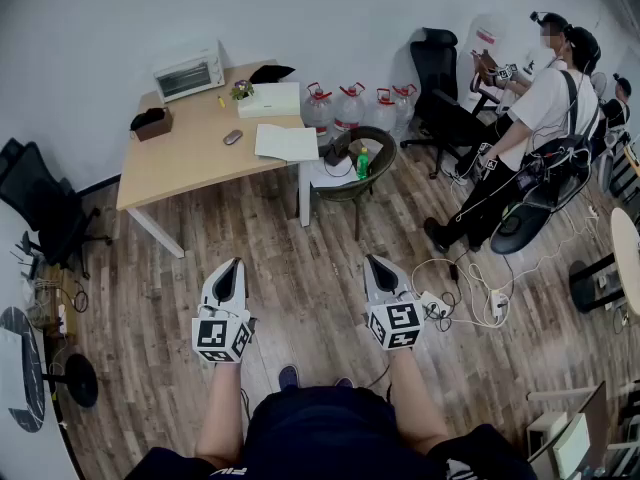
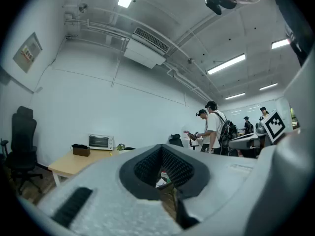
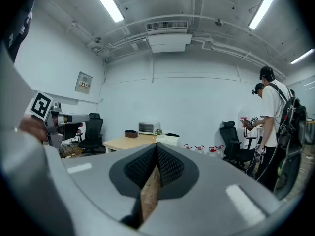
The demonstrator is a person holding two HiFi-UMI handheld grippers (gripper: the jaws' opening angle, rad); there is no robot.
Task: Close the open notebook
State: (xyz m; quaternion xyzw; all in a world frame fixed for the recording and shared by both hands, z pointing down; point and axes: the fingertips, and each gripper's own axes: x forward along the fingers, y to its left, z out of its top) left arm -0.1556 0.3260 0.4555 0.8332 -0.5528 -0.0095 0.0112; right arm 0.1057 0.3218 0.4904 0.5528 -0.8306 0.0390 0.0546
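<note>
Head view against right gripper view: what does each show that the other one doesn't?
Only the head view shows the open notebook and the green bottle on a chair. Only the right gripper view shows the ceiling lights and air conditioner. Both show the wooden table, toaster oven, water jugs and a person in white.

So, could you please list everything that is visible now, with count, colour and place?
table: one, light wood, back left
notebook: one, white, open, table's right edge
toaster oven: one, white, table's far side
box: one, white, behind the notebook
water jugs: four, clear, red caps, floor by the wall
chair: one, olive, beside the table
bottle: one, green, on that chair
office chairs: two, black, far left and back right
people: at least two, far right
left gripper, right gripper: grey, fingers together, empty
</note>
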